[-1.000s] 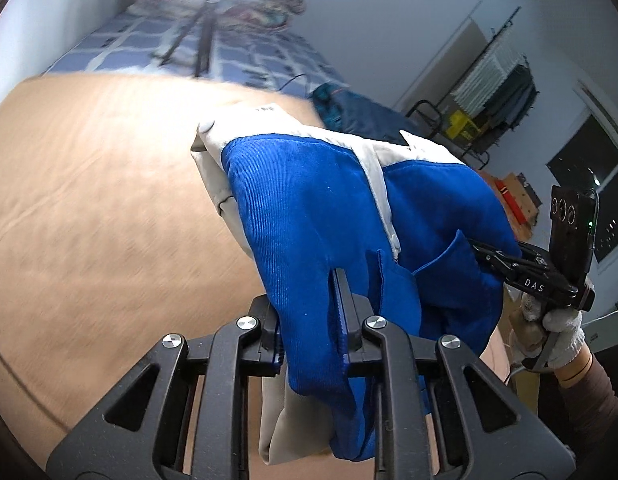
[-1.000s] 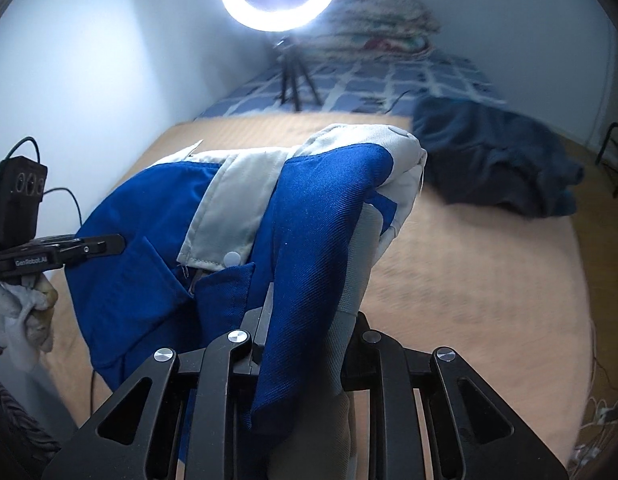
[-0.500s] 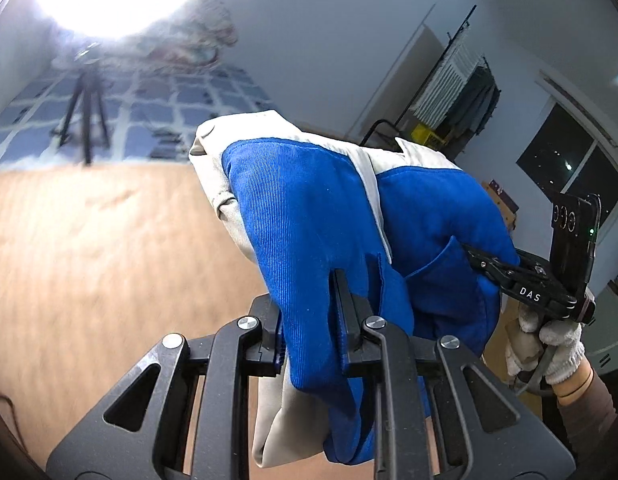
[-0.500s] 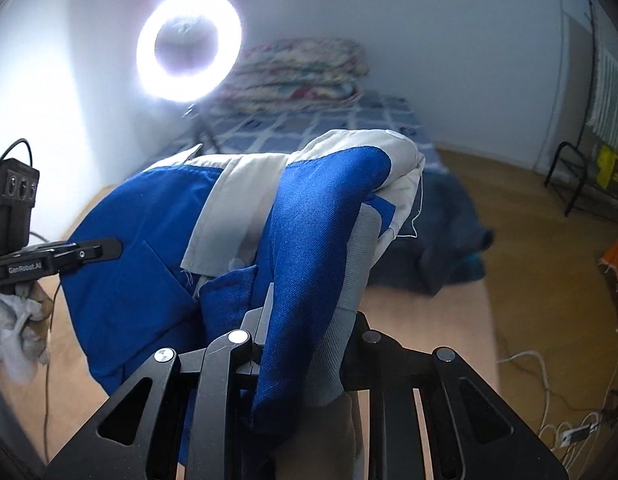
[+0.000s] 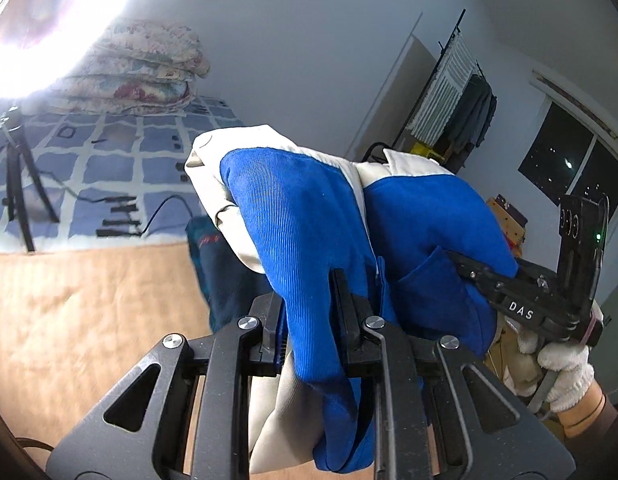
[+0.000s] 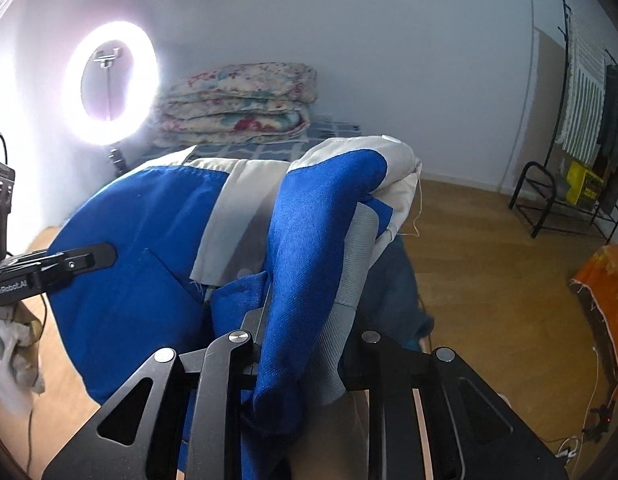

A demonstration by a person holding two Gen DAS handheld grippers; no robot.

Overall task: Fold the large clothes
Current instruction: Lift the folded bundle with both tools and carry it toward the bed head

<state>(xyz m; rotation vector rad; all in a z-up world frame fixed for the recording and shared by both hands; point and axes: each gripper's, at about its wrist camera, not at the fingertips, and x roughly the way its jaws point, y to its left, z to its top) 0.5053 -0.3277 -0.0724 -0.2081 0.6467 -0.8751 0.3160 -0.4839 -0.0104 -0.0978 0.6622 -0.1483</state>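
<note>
while both jaws pinch it | blue-and-cream jacket [image 5: 305, 240] [image 6: 309, 216]: ribbed weave, bunched folds, lifted

Blue-and-cream garment [image 5: 309, 248] hangs bunched, lifted above the bed.

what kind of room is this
Most likely a bedroom used for filming: a bed with a folded quilt on it, a clothes rack by the wall, and a ring light on a tripod.
</note>
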